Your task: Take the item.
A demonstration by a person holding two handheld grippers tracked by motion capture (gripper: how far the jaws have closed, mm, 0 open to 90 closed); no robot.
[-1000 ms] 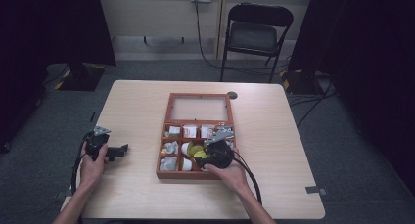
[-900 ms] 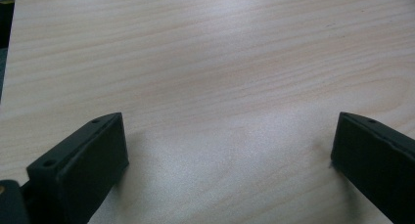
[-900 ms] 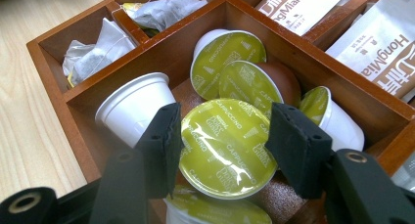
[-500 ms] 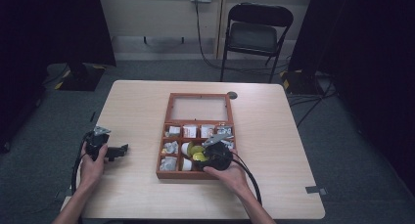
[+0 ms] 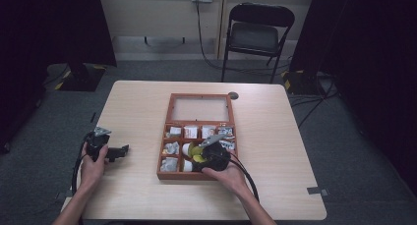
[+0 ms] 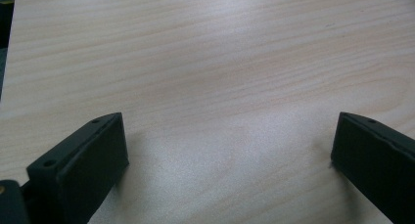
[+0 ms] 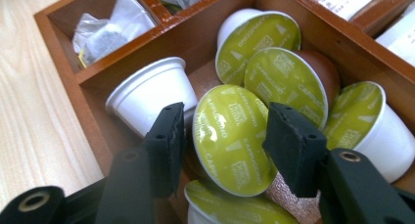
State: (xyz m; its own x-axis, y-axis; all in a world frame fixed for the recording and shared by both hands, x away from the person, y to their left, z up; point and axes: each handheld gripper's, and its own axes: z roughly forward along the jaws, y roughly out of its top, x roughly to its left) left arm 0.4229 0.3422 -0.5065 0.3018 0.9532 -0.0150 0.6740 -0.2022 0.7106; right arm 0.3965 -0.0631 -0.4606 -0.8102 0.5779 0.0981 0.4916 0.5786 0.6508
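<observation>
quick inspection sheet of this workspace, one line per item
surface: light wooden table, bare apart from the box and the grippers
job's things: green-lidded coffee capsule between the right gripper's jaws, among other capsules heaped in a compartment of the wooden compartment box, lid open
clutter: tea bags and sachets sorted into the box's other compartments; none loose on the table
grippers: right gripper shut on the capsule's rim, jaws just closing slightly; left gripper open over bare wood at the table's left edge
cables: one black cable trails from the right gripper, another from the left
surroundings: folding chair behind the table, dark curtains at both sides, grey floor
</observation>
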